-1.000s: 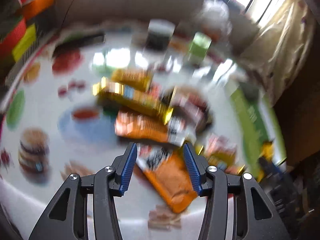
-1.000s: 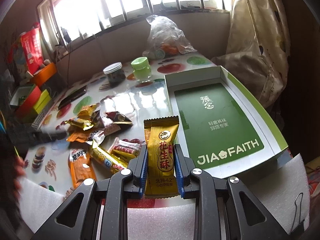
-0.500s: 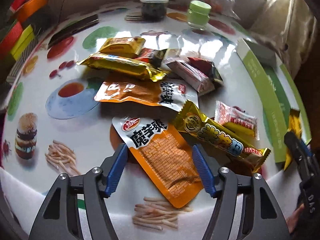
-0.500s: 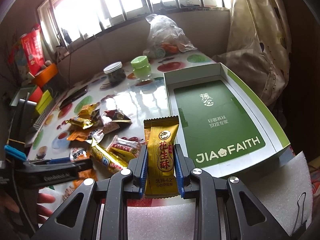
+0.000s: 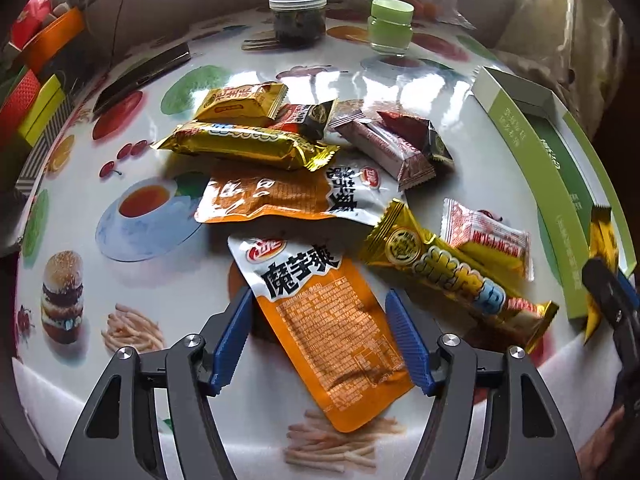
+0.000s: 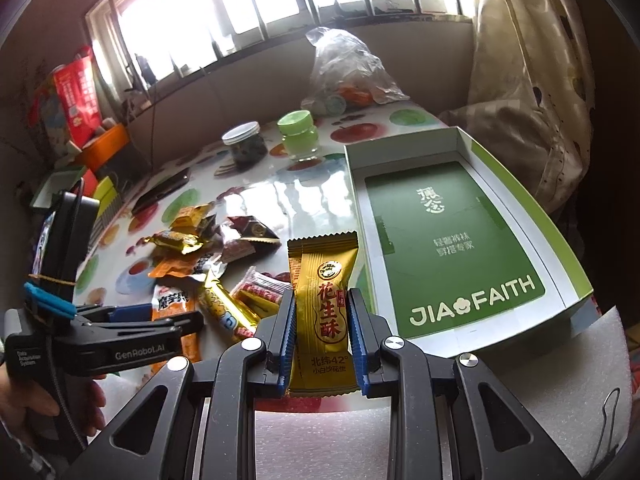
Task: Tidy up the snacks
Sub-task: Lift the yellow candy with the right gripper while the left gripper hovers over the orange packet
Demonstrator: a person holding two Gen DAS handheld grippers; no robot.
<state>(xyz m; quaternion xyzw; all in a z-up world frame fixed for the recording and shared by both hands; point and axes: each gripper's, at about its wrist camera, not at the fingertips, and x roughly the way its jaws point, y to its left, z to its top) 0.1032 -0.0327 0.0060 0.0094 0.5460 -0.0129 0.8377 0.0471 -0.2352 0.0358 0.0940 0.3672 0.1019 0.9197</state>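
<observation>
— Between the left gripper's wide-spread ribbed blue pads lies a flat, glossy orange pouch.
— And the right gripper pinches a crinkly gold peanut bar upright, green cardboard tray just right.

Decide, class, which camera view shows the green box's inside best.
The right wrist view: the green box lies open to the camera, its whole printed floor and white walls visible. The left wrist view catches only its near side wall and a sliver of interior at the frame's right edge.
</observation>
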